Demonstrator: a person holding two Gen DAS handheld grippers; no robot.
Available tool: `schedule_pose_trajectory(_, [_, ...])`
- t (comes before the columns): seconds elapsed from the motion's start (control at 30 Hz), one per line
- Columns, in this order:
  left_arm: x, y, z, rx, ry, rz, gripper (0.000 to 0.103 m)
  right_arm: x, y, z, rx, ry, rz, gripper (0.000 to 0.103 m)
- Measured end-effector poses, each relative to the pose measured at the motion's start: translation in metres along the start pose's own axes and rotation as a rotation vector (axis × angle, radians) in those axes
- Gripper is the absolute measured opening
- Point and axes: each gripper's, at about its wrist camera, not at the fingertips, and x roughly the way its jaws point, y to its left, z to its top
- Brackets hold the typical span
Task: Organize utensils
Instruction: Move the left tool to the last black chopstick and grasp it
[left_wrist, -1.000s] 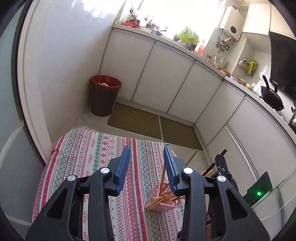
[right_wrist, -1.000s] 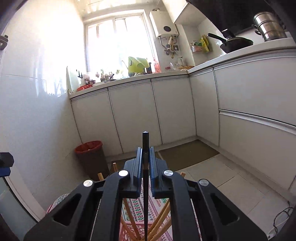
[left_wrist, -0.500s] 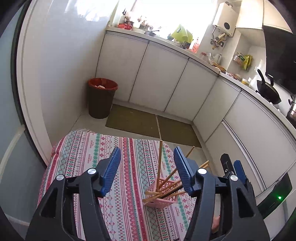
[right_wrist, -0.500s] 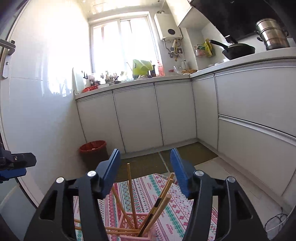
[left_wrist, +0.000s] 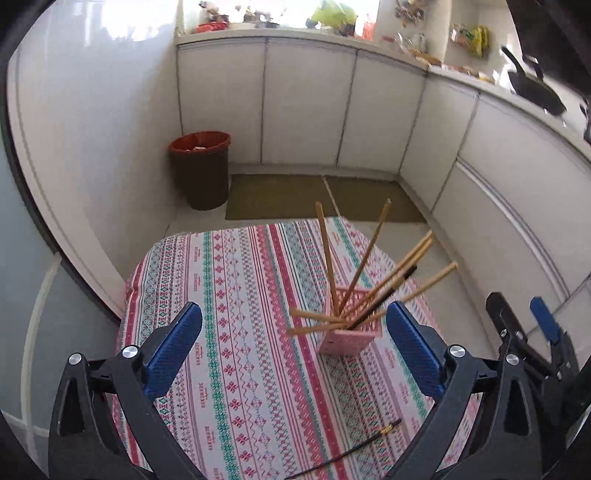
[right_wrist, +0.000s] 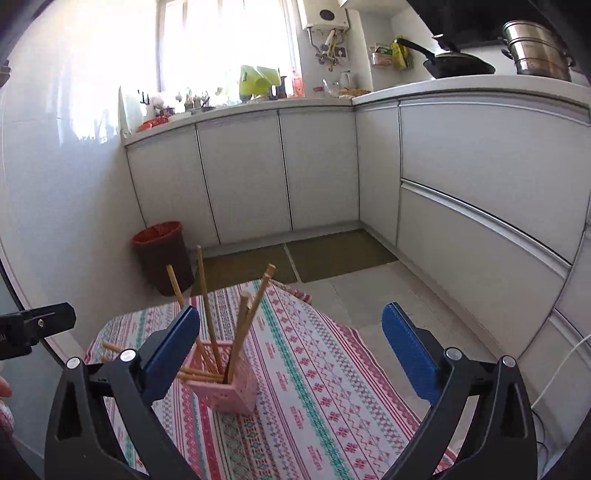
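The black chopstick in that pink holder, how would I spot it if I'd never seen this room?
Find the small table with the striped patterned cloth. On it stands a pink lattice basket full of sticks fanning outward. Nearly all are pale wood; the black chopstick is the one dark stick among them, leaning toward the cabinets.

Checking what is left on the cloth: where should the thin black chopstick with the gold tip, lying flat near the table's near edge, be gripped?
Probably mid-shaft on the thin black gold-tipped chopstick, coming from above with the jaws across it. It lies flat on the striped tablecloth, so only its top and sides are free. The left gripper, jaws opening and empty, is nearest.
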Motion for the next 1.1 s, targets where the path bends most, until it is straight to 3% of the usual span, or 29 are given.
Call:
schedule_pose_trajectory(0.2, [0.029,-0.041,-0.043,0.233,0.144,-0.019,0.096,-0.008,-0.042,-0.038,-0.033,0.148,-0.024,0.096])
schedule_pose_trajectory(0.53, [0.113,-0.122,-0.125,0.502,0.468,-0.144,0.095,-0.009,-0.109,-0.093,-0.050,0.309,-0.031,0.096])
schedule_pose_trajectory(0.63, [0.135,-0.138,-0.144,0.552,0.542,-0.171,0.085,-0.007,-0.123,-0.105,-0.032,0.341,-0.066,0.096])
schedule_pose_trajectory(0.8, [0.171,-0.158,-0.165,0.610,0.647,-0.147,0.049,-0.010,-0.141,-0.106,0.009,0.335,-0.087,0.096])
schedule_pose_trajectory(0.83, [0.176,-0.159,-0.169,0.621,0.662,-0.144,0.046,-0.009,-0.143,-0.107,0.017,0.338,-0.091,0.096])
schedule_pose_trajectory(0.87, [0.179,-0.160,-0.172,0.627,0.665,-0.144,0.045,-0.008,-0.145,-0.107,0.022,0.342,-0.094,0.096])
schedule_pose_trajectory(0.97, [0.178,-0.157,-0.170,0.627,0.664,-0.155,0.029,-0.005,-0.146,-0.108,0.020,0.350,-0.092,0.096])
schedule_pose_trajectory(1.03, [0.175,-0.155,-0.170,0.621,0.660,-0.162,0.026,-0.003,-0.144,-0.109,0.016,0.352,-0.088,0.096])
schedule_pose_trajectory(1.1, [0.171,-0.150,-0.169,0.619,0.655,-0.170,0.018,-0.002,-0.139,-0.108,0.007,0.350,-0.078,0.096])
